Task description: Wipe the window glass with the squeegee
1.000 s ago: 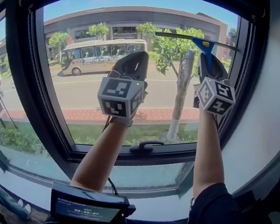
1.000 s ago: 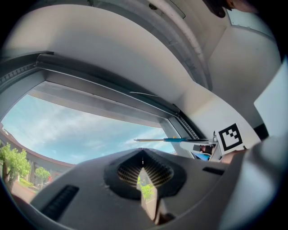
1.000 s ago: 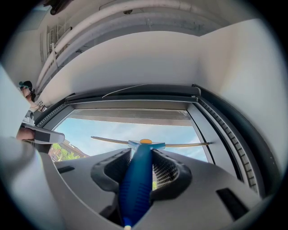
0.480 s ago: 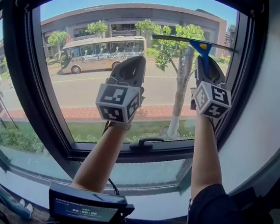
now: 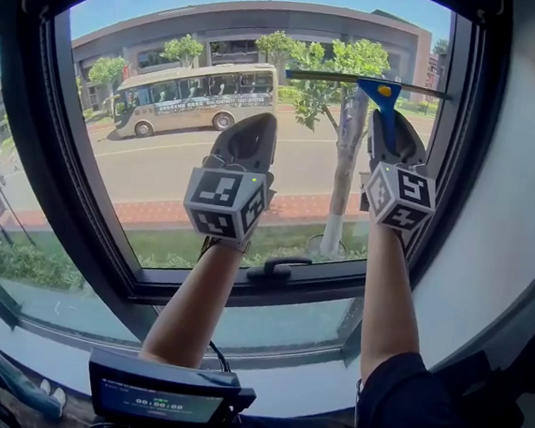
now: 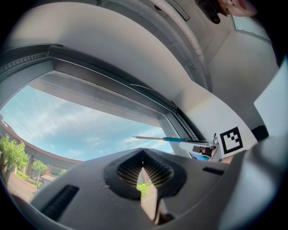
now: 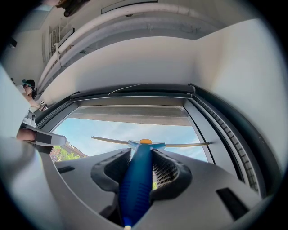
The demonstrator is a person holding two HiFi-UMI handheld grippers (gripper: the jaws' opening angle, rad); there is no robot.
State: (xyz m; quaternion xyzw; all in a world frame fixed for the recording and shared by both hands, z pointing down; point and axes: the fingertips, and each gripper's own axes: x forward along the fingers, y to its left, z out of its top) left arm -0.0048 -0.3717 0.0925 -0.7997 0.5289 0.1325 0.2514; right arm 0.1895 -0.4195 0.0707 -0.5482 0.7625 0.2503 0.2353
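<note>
Okay, nearest the camera a small display unit [image 5: 160,398] is sitting at the bottom edge, and both forearms are reaching up past the latch handle [image 5: 276,268] on the lower window frame [image 5: 241,295]. The left gripper [image 5: 249,133] is hanging mid-pane with its jaws pressed together on nothing, doing no work. The right gripper [image 5: 394,126] is clenching the blue handle of the squeegee [image 5: 384,97], which is running up out of the jaws, so the tool is lying directly above and ahead of that gripper and the right hand is the nearer one. Its blade is lying with its long axis horizontal, crosswise to the handle, high in the right part of the window glass [image 5: 158,174], its right tip near the side frame; it is probably touching the pane, though contact is hard to confirm. Beyond the glass a bus [image 5: 194,98] and a tree [image 5: 348,160] are showing.
</note>
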